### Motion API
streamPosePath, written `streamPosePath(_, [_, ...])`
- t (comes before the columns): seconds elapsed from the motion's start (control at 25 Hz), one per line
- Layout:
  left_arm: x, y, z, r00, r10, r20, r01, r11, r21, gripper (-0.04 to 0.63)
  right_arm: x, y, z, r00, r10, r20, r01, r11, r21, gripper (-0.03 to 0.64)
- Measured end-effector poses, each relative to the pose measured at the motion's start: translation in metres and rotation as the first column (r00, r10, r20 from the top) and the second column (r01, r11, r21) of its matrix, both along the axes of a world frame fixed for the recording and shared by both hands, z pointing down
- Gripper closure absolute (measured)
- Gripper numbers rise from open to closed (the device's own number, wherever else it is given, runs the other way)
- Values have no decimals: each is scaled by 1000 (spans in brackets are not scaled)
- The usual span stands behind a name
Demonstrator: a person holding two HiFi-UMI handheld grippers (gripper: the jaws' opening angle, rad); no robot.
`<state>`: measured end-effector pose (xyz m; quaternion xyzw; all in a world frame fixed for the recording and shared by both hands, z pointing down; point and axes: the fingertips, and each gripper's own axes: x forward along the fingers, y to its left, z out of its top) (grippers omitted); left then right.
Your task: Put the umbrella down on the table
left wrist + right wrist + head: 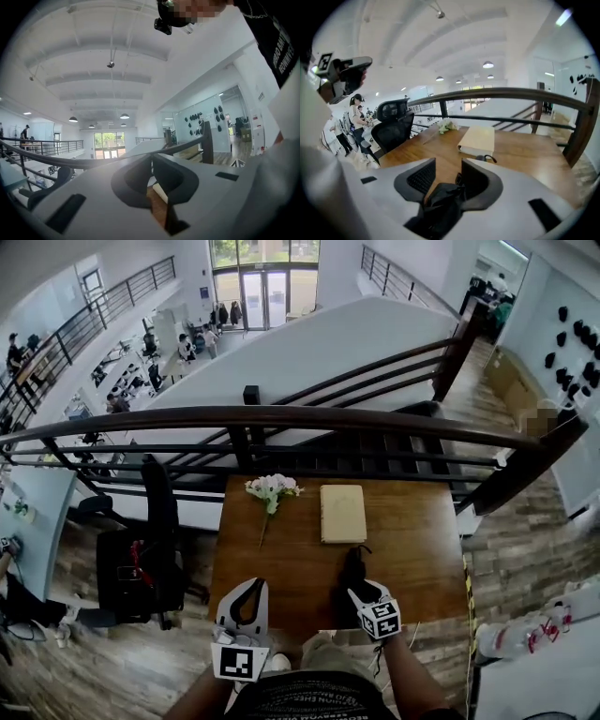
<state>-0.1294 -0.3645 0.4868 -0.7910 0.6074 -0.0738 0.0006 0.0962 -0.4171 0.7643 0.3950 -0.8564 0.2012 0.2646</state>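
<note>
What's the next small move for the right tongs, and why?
Probably open wide and back away. The umbrella already lies on the table in front of the book, yet the right tongs are closing with its black fabric between them, so lifting could drag it up.

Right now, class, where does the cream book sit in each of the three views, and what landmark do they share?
Head view: the book lies centre, slightly right, beside the flowers.
Left gripper view: not clearly in it; a pale sliver between the jaws may be its corner.
Right gripper view: the book sits centre, just beyond the jaws.
Shared landmark: the dark handrail, in all three.
</note>
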Motion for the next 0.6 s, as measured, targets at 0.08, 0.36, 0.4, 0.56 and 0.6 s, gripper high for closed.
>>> streamPosePath(0.08, [-6,6,-5,1000,7,-17,-7,1000,2,561,-4,9,-27,1000,4,-13,-3,997,82,485])
streamPosePath(0.36, [-21,25,-23,996,39,-82,-37,999,27,565,3,31,-113,991,124,-43,-105,947,302,600])
streamPosePath(0.4, [-22,28,-24,995,49,-89,-46,998,31,565,3,35,-127,991,132,-32,-115,938,327,600])
streamPosePath(0.56, [-25,43,-29,990,93,-106,-89,995,43,565,2,55,-176,986,165,5,-153,907,392,601])
streamPosePath(0.6, [-25,47,-31,989,103,-104,-99,994,45,566,2,60,-189,985,173,14,-163,898,409,601])
